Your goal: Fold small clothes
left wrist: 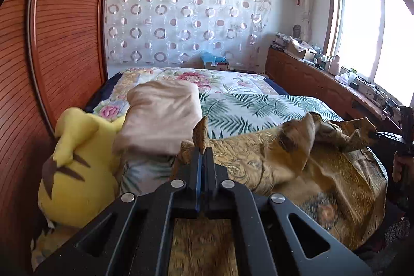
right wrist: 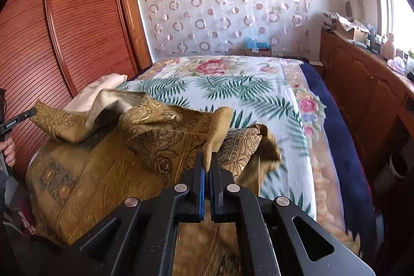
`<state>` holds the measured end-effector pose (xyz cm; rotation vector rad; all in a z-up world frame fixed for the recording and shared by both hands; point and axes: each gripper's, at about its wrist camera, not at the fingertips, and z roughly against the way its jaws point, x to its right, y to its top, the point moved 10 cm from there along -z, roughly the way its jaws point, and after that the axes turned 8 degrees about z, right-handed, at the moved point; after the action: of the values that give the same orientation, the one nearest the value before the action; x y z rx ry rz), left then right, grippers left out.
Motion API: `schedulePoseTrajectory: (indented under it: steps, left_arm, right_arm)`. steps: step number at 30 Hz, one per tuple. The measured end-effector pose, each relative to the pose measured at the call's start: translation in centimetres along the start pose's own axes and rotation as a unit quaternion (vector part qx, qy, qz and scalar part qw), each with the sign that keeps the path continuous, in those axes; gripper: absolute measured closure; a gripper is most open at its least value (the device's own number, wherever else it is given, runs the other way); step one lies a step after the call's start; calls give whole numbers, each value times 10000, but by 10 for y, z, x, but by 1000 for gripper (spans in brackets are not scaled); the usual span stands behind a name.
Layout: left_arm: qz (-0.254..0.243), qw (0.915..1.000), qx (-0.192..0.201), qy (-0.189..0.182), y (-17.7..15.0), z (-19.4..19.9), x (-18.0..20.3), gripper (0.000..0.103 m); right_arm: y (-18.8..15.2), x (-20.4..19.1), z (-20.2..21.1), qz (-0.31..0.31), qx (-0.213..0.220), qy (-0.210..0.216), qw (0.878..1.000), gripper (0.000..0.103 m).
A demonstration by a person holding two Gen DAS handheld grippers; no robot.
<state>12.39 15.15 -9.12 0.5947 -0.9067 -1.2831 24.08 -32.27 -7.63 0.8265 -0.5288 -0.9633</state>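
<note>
Left gripper (left wrist: pixel 202 150) and right gripper (right wrist: pixel 207 159) each clamped on a corner of the gold garment (left wrist: pixel 297 167), heaped at the bed's (right wrist: pixel 258 95) near edge. Carry both corners level, evenly, keeping the edge taut.

A golden-brown brocade garment (right wrist: pixel 108 172) with a dark paisley pattern lies crumpled on the near end of the bed, its edges lifted and folded over, pale lining showing, one corner sticking upright
</note>
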Motion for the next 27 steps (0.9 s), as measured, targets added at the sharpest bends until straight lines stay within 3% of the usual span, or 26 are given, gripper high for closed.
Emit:
schedulePoseTrajectory:
  steps: [11,14,23,27]
  left_arm:
    - [300,9995,55,96,-21,51,-23,101]
    - [182,9995,61,256,-24,61,-29,101]
    - [128,9984,-237,500,-47,52,-39,101]
    - [140,9990,-234,361,-42,55,-32,100]
  right_arm:
    - [-32,3,68,-174,-288,-180,9993,101]
    - [-35,-7,78,-90,-447,-133,9989,101]
    - [-45,-5,76,-190,-824,-131,9963,101]
    - [-32,-3,76,-136,-808,-220,9964,96]
